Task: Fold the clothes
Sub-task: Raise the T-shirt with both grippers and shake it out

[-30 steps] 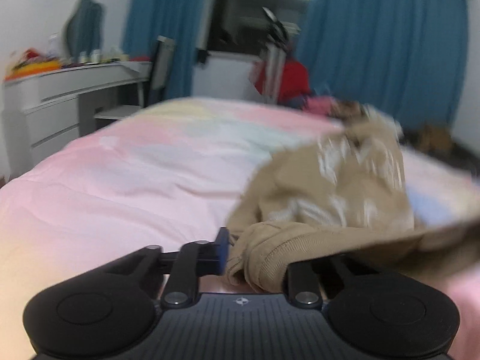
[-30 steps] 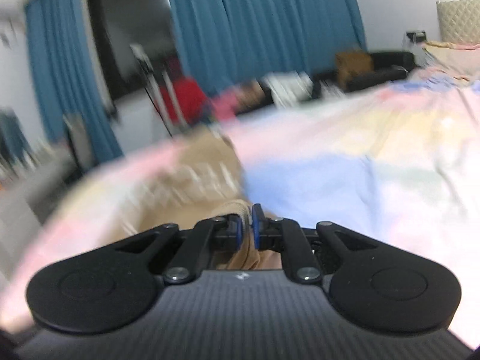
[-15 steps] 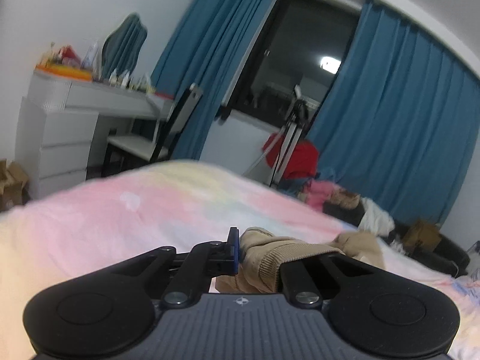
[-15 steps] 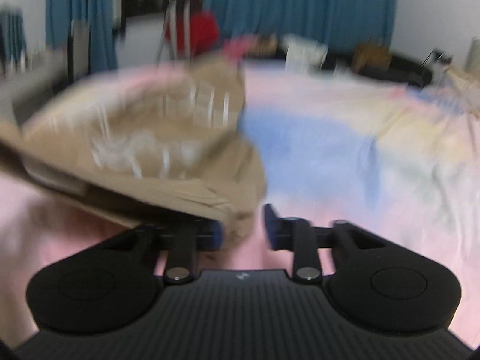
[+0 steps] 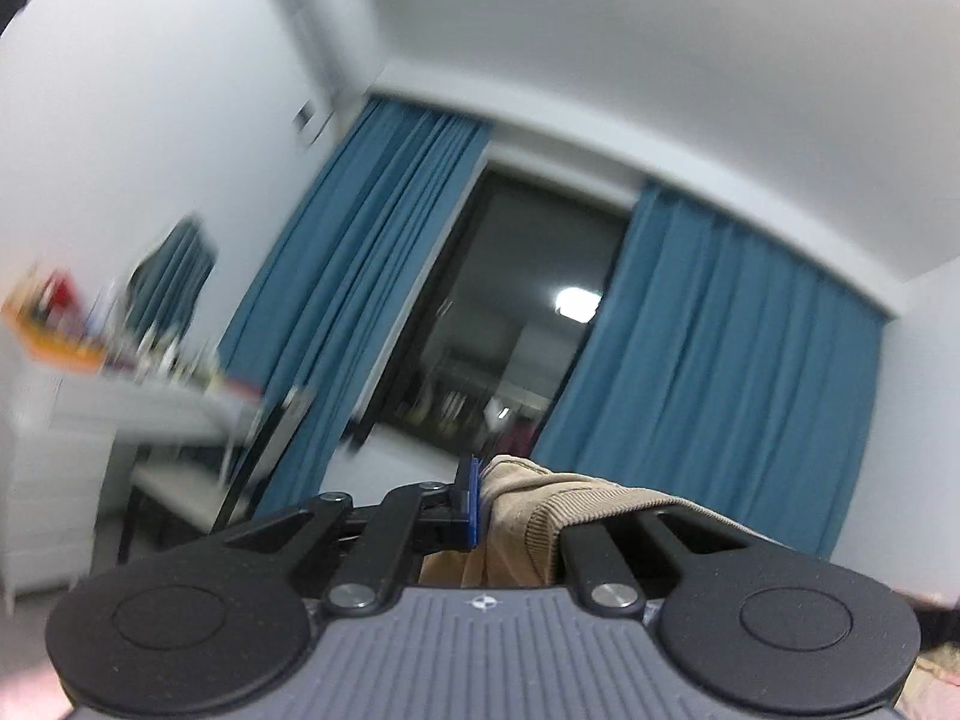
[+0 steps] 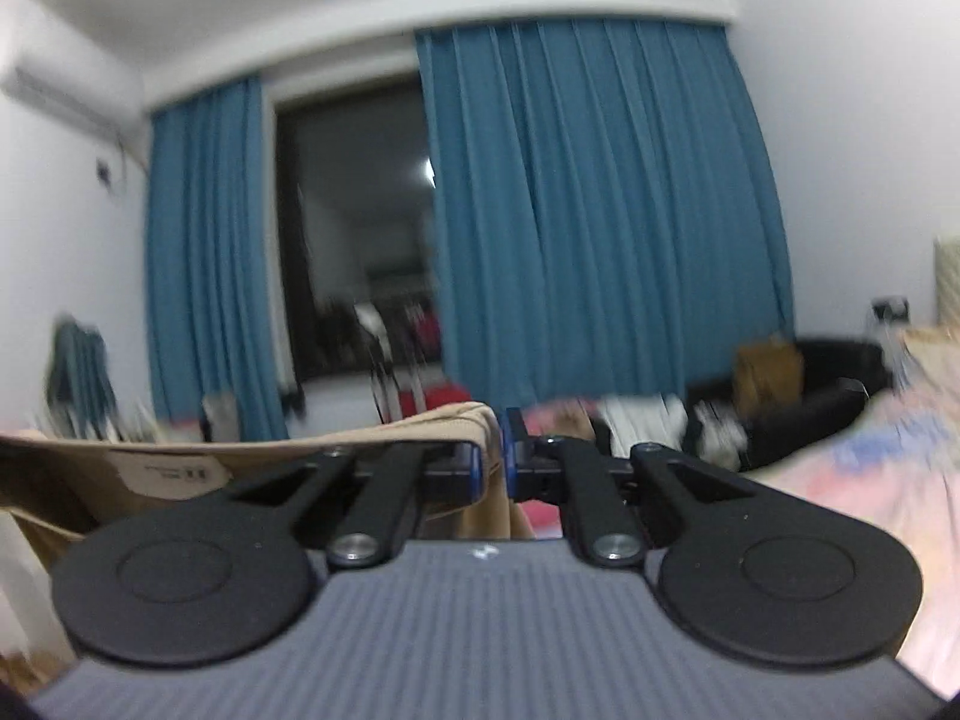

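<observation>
Now both claws are raised before the blue curtains [image 6: 600,210]. Left claw [image 5: 516,504] is clamped on the tan garment [image 5: 540,516], right claw [image 6: 492,459] on its other edge. A label [image 6: 171,471] inside is too blurred to read.

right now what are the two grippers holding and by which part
Both hold the tan garment: the left gripper pinches a ribbed hem edge, the right gripper an edge of the same cloth.
</observation>
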A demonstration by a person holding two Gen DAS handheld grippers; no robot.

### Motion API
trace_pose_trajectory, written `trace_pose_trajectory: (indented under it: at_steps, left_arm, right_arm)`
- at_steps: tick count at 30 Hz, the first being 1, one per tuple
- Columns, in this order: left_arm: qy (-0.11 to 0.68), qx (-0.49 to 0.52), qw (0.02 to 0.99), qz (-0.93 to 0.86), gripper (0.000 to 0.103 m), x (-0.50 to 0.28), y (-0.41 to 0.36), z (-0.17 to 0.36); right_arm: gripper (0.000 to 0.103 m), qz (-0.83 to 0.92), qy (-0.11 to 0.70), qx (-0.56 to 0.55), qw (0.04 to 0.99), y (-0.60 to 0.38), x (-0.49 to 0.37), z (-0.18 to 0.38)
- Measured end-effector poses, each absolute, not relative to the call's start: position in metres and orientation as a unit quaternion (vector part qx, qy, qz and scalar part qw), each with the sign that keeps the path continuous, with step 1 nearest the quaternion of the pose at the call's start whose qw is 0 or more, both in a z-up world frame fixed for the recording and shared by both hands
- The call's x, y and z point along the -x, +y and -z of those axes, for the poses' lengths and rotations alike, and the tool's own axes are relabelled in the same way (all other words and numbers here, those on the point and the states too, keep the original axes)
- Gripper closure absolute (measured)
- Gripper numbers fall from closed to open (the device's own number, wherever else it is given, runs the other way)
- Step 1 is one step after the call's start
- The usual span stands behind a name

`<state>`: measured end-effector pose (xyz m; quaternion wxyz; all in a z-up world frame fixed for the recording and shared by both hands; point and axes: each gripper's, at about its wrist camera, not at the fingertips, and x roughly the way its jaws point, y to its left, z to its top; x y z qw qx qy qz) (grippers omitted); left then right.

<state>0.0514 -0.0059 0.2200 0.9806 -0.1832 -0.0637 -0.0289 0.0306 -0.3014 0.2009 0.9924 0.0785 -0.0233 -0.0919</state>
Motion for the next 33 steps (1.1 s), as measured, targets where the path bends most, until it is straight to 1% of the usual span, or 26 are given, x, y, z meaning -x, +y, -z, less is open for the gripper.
trace_pose_trajectory:
  at_steps: [4, 9, 14, 17, 20, 24, 27, 33]
  left_arm:
    - [-0.107, 0.164, 0.979, 0.055, 0.097, -0.019, -0.002, -0.297]
    - [-0.142, 0.153, 0.975, 0.079, 0.096, 0.025, 0.007, -0.371]
    - [-0.16, 0.152, 0.971, 0.095, 0.096, 0.061, 0.019, -0.424]
    - [-0.161, 0.139, 0.972, 0.1, 0.095, 0.068, 0.018, -0.437]
    - [-0.157, 0.118, 0.976, 0.091, 0.095, 0.056, 0.02, -0.43]
    - [-0.127, 0.107, 0.984, 0.07, 0.095, 0.01, 0.019, -0.389]
    - [-0.086, 0.108, 0.989, 0.05, 0.095, -0.048, 0.023, -0.346]
    - [-0.004, 0.107, 0.994, 0.008, 0.093, -0.198, 0.021, -0.243]
  right_arm:
    - [0.094, 0.067, -0.083, -0.071, 0.992, -0.303, 0.006, -0.28]
    - [0.093, 0.049, -0.138, -0.037, 0.989, -0.293, 0.064, -0.354]
    - [0.093, 0.033, -0.166, -0.012, 0.986, -0.278, 0.104, -0.395]
    - [0.093, 0.034, -0.172, 0.001, 0.985, -0.276, 0.109, -0.404]
    - [0.093, 0.023, -0.154, -0.005, 0.988, -0.278, 0.098, -0.398]
    - [0.093, 0.015, -0.105, -0.018, 0.994, -0.281, 0.056, -0.365]
    - [0.093, 0.02, -0.062, -0.02, 0.998, -0.276, 0.003, -0.33]
    - [0.093, 0.04, 0.022, -0.017, 0.999, -0.269, -0.138, -0.246]
